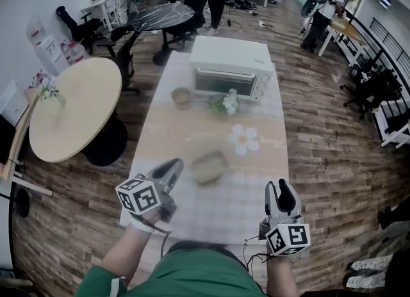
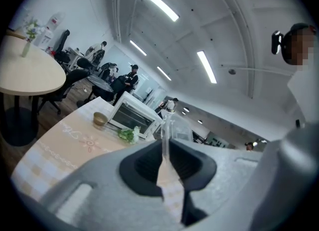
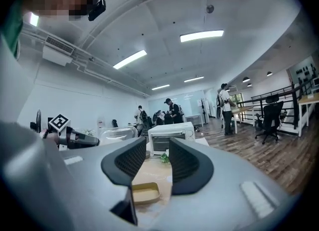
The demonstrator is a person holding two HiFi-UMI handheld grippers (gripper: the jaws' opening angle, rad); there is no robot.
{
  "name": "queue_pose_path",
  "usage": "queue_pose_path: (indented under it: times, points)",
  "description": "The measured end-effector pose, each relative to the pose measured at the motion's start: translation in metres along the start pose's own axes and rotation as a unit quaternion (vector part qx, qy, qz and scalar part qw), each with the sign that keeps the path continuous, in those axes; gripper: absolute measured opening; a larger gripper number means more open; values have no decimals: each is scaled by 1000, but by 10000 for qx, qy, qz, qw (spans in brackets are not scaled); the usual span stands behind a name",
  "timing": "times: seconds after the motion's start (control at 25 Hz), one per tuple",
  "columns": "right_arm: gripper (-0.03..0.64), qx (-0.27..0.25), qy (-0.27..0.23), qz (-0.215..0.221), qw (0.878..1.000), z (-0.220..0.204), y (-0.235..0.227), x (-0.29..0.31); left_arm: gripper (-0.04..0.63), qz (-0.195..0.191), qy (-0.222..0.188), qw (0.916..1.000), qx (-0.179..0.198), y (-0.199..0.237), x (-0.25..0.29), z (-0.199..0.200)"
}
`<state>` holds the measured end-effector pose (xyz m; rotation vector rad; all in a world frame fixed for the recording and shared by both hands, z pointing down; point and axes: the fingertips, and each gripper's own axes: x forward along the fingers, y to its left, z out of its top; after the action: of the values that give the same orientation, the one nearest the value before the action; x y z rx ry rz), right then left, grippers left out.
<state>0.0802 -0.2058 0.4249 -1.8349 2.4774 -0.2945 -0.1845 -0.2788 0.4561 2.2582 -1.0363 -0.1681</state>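
Left gripper: jaws pressed together on the thin edge of a clear plastic lid. The edge stands upright between the pads and the domed body rises above the jaw tips, over the near part of the surface.

Right gripper: jaws apart, nothing between them, aimed along the surface at a tan tray.

Tray: squarish, shallow, rounded corners, lying flat just right of the left gripper.

Beyond it: flower print, green sprig, small brown bowl, white toaster oven at the far end. Cloth is checked and matte.
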Motion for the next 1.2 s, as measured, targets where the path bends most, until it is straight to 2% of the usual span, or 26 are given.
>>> queue_pose_path:
  times: [0.52,1.2]
  points:
    - [143,-584,-655,62,9961,61,14,-16,40,-340,-317,9982,368,-45,-19,33]
    - [143,-610,-763,239,9949,67,17,-9,40,-359,-349,9983,287,-42,-11,34]
